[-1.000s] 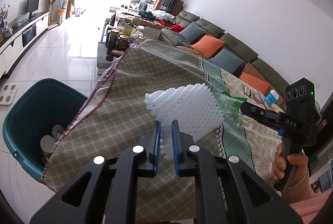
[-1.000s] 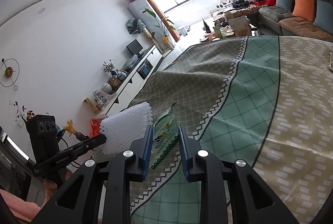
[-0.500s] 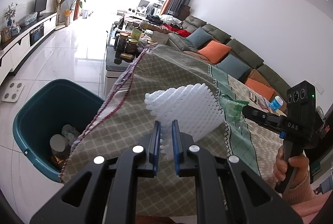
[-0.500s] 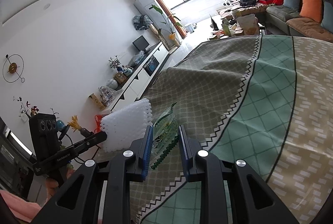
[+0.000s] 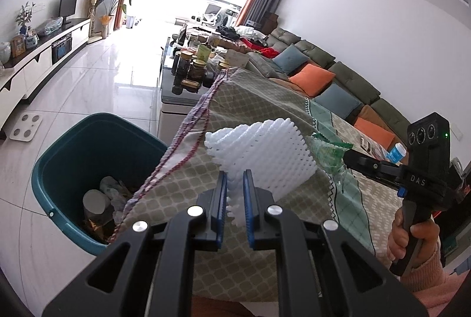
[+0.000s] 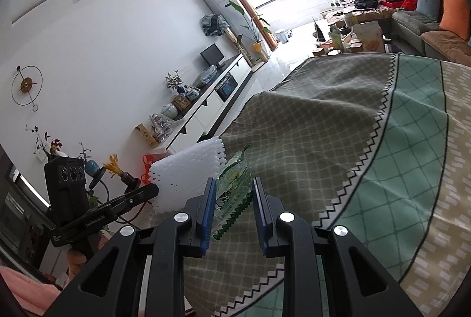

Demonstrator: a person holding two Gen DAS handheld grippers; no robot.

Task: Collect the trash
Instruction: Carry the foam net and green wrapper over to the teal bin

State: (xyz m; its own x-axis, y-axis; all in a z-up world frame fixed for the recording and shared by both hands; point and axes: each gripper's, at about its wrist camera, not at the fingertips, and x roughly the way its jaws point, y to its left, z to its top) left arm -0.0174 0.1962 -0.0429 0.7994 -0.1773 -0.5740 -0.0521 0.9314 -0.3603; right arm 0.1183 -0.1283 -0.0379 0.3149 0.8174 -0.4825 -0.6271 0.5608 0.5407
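- Firmly, the left gripper [image 5: 235, 199] has its fingers pinching a white foam net [image 5: 265, 158], held up over the desk edge.
- Likewise, the right gripper [image 6: 232, 209] has its fingers closed on a green plastic wrapper [image 6: 234, 187] above the tablecloth [image 6: 368, 140].
- Lower left, a teal bin [image 5: 73, 146] stands on the floor beside the desk, trash inside.

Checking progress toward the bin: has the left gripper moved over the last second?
Yes. The left gripper, holding the foam net, has shifted toward the teal bin, now more exposed beyond the tablecloth edge.
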